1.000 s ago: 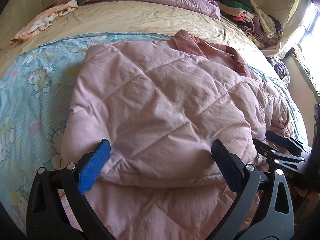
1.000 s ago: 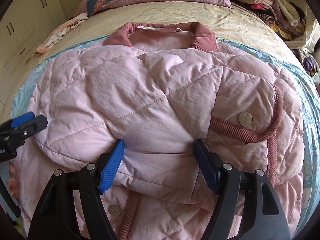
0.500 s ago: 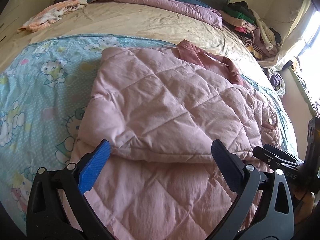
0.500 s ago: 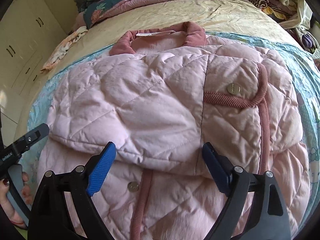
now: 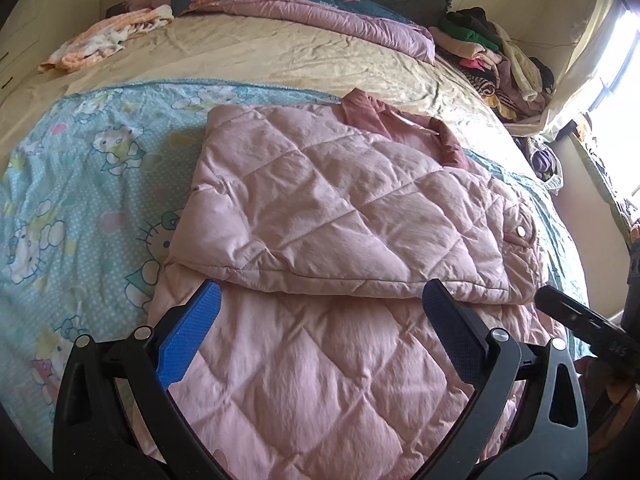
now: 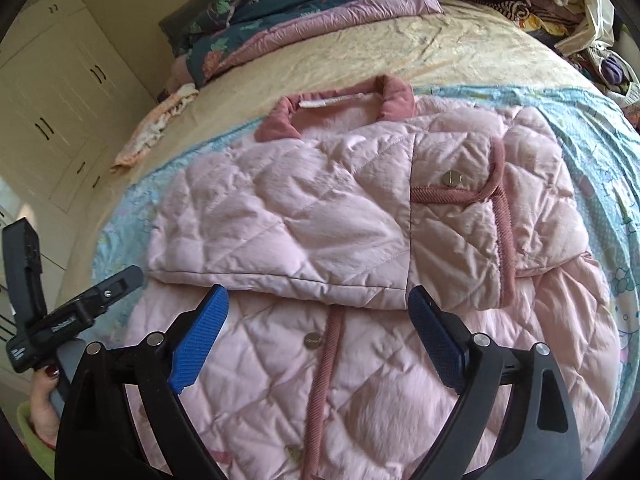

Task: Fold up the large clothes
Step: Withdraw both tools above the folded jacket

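Pink quilted jacket (image 6: 360, 240) lies on blue cartoon-print sheet (image 5: 80, 184) at near end of bed (image 5: 260, 52), collar (image 6: 394, 98) toward headboard end. Upper part folded down over lower part; fold edge straight, rose cord trim and metal snaps showing. Left gripper (image 5: 320, 316) jaws spread, nothing between. Right gripper (image 6: 320, 320) jaws opening, clear of fabric.
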Demonstrator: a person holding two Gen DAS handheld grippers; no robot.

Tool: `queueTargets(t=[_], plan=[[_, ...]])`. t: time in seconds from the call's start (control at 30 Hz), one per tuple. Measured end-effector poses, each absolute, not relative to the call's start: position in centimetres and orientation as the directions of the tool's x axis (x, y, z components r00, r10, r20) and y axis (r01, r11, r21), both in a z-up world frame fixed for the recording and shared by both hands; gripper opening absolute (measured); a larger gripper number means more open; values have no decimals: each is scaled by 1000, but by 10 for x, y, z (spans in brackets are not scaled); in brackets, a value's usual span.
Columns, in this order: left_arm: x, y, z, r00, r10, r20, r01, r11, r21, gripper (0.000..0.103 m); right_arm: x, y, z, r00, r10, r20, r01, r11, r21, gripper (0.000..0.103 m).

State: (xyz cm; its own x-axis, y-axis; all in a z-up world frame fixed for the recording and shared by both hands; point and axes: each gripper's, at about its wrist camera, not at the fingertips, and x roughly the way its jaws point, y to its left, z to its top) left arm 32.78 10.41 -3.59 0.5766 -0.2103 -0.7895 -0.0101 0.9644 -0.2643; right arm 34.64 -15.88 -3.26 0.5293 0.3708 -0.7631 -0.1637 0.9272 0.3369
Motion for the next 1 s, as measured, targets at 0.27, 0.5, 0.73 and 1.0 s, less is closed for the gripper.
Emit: queueTargets(t=[0.27, 0.5, 0.73, 1.0], plan=[[310, 100, -15, 603, -213, -769, 8, 965, -261, 95, 319, -169, 3, 600, 374, -707, -172, 923, 343, 91], [292, 97, 2, 626, -213, -750, 21, 966, -257, 95, 298, -180, 23, 640, 375, -671, -169, 920, 354, 92], [273, 94, 21, 657, -216, -722, 41, 967, -251, 95, 276, -187, 39, 668, 378, -641, -180, 918, 354, 92], [253, 92, 30, 675, -217, -705, 56, 968, -244, 95, 249, -194, 52, 696, 380, -609, -188, 915, 356, 98]])
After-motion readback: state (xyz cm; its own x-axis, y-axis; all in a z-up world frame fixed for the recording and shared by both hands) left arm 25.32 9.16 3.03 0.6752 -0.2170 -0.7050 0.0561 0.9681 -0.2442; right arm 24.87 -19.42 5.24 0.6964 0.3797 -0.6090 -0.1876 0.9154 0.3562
